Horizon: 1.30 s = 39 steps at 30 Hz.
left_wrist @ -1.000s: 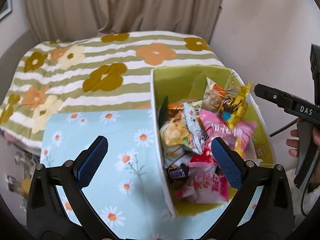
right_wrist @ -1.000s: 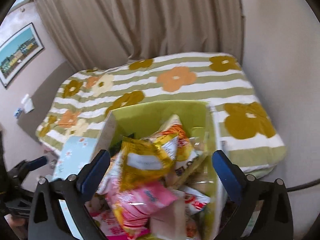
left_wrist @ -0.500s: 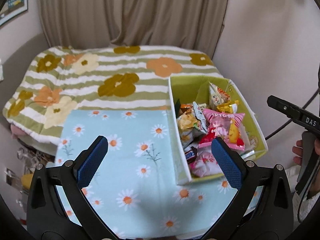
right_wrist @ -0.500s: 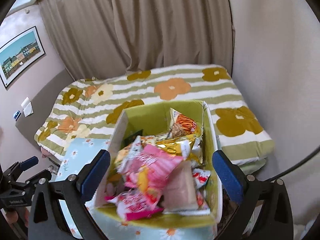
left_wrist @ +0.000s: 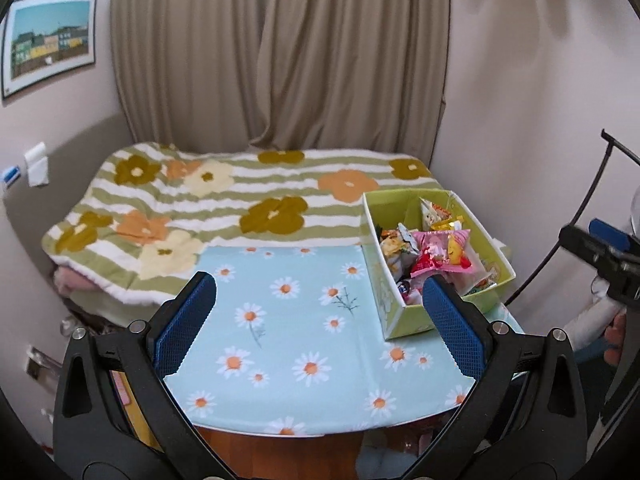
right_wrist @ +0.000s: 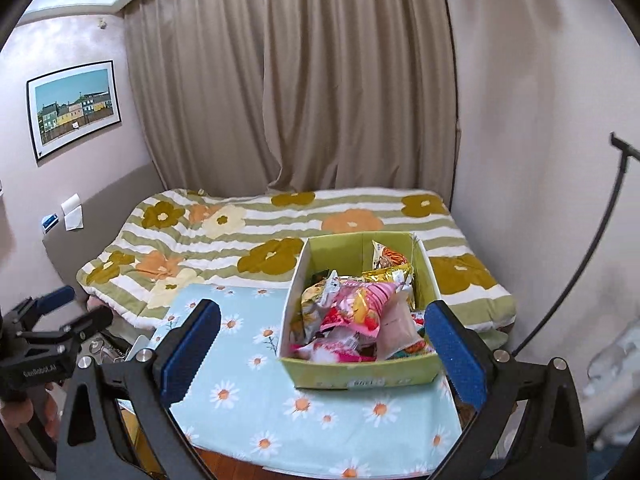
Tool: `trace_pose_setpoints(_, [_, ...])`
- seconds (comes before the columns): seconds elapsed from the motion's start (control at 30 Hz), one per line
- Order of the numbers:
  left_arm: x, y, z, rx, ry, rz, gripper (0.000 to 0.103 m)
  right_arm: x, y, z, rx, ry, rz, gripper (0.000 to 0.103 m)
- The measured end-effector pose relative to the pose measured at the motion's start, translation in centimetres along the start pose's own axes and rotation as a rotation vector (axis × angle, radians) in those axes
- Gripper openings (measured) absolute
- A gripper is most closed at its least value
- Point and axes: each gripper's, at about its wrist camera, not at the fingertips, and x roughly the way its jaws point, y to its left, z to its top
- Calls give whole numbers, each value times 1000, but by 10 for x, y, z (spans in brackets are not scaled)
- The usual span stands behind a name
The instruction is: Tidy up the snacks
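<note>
A green cardboard box (left_wrist: 390,312) stands at the right side of a small table with a blue daisy cloth (left_wrist: 288,320). It is heaped with snack packets, with a pink packet (left_wrist: 442,250) on top and a gold one (right_wrist: 390,274) behind. The box (right_wrist: 360,376) also shows in the right wrist view. My left gripper (left_wrist: 318,328) is open and empty, held back above the table's front. My right gripper (right_wrist: 318,354) is open and empty, in front of the box.
A bed with a green striped flower blanket (left_wrist: 240,200) lies behind the table. Beige curtains (left_wrist: 280,60) hang at the back. A wall (left_wrist: 520,120) runs close on the right. A black cable (right_wrist: 592,248) hangs at the right.
Both grippers have pulled back and up from the box. A gold packet seen in front of the right gripper now lies in the box. The whole table now shows.
</note>
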Motion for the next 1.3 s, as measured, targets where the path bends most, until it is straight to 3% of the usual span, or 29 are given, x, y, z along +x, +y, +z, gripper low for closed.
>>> trace_pose_setpoints(0.37, [-50,4,-18,39,-103,7,103,-33,25,-29,4,-42,-60,102])
trace_pose_setpoints(1.3, [-45,-7,-21,50,-106,-8,103,-34,26,-25,-8,-47,-63,102])
